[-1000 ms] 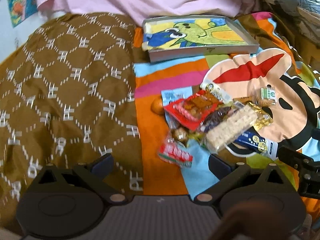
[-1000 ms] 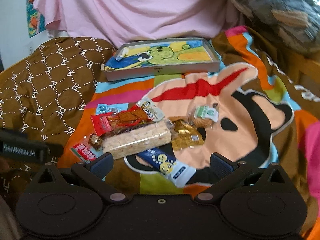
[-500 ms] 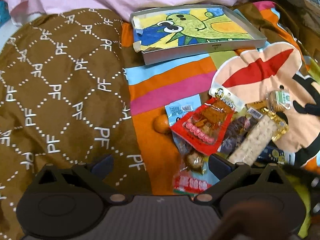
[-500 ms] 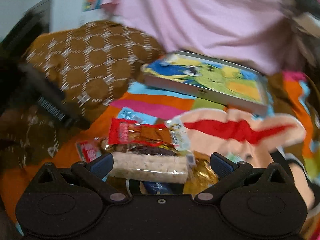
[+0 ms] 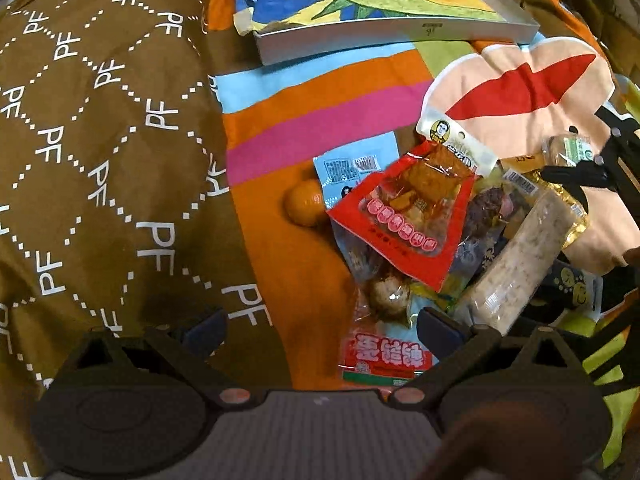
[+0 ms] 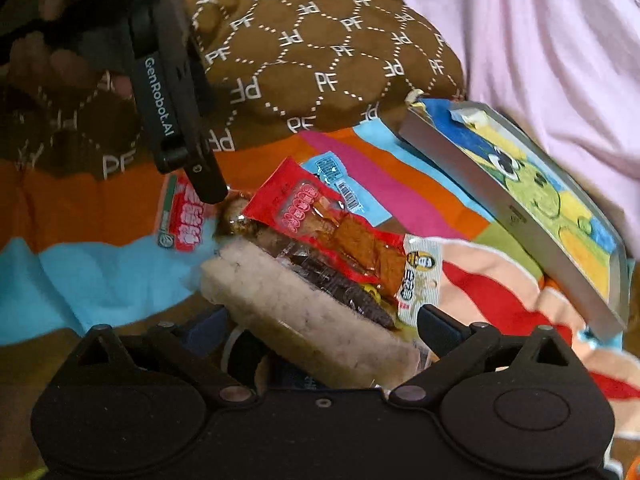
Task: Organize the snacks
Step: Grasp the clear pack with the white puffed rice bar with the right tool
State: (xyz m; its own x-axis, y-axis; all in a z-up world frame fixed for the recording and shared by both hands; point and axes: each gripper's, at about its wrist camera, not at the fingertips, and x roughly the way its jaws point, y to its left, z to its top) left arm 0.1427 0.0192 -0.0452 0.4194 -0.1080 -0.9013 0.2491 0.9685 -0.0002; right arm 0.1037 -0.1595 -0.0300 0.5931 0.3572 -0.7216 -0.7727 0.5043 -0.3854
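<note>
Hovering low over a heap of snacks on the bright cartoon blanket (image 5: 328, 92), both grippers stand with jaws spread and nothing between them. The left gripper (image 5: 318, 326) hangs over the near edge of the heap, above a small red and white packet (image 5: 386, 354) and a round wrapped sweet (image 5: 390, 294). The right gripper (image 6: 320, 330) comes in from the other side, its fingers straddling the end of a long pale rice bar (image 6: 304, 320), not clamped on it. On top of the heap lies a red pouch (image 5: 408, 216), with a light blue packet (image 5: 348, 168) and a small orange (image 5: 306, 202) just beside it. Beyond the snacks sits a shallow grey tray (image 5: 396, 36) lined with a green cartoon picture, holding no snacks. A brown quilted cover (image 5: 104, 128) lies to the left of the blanket.
</note>
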